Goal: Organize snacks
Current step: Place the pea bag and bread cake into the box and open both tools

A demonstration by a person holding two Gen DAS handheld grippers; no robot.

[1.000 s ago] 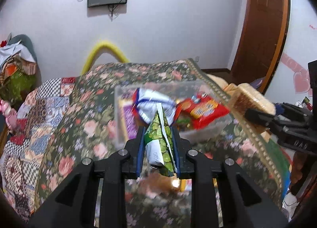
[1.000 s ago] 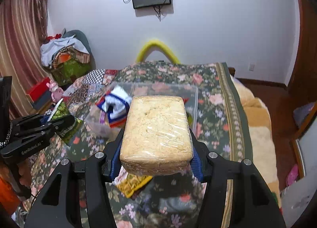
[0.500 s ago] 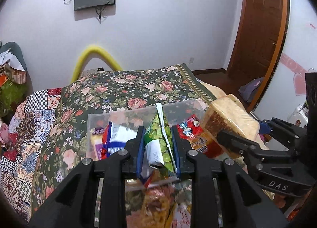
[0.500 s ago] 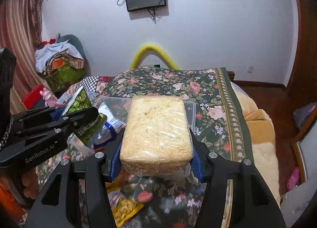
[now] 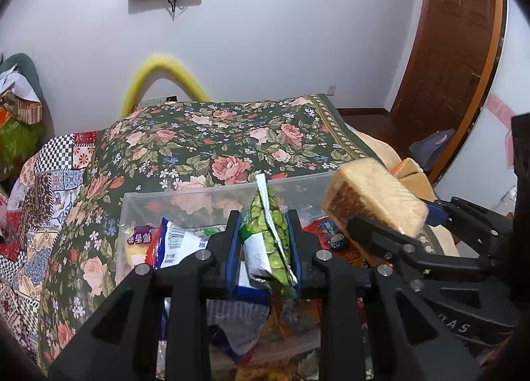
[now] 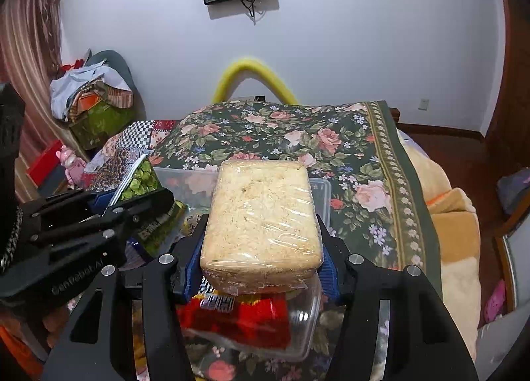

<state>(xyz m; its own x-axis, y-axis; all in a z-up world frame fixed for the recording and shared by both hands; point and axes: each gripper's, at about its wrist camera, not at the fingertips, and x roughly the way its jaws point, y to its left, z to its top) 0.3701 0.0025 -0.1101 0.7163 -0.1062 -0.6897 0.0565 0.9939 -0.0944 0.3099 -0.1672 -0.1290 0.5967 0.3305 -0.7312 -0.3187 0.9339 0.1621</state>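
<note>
My left claw [image 5: 263,245] clamps the green packet [image 5: 266,232], my right claw [image 6: 261,248] the wrapped cake [image 6: 261,212]; at frame centre the crowded bin [image 5: 198,197] may spill if I drop both

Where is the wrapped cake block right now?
The wrapped cake block is clamped in the right gripper, hanging over the clear bin's right end, above a red packet.

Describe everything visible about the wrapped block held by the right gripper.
The block is a pale tan, crumbly-looking rectangular slab with rounded corners, sealed in clear shiny film. The right gripper clamps its near end, blue pads pressing both sides. It tilts upward away from the camera, held above the clear bin, over a red packet.
</note>
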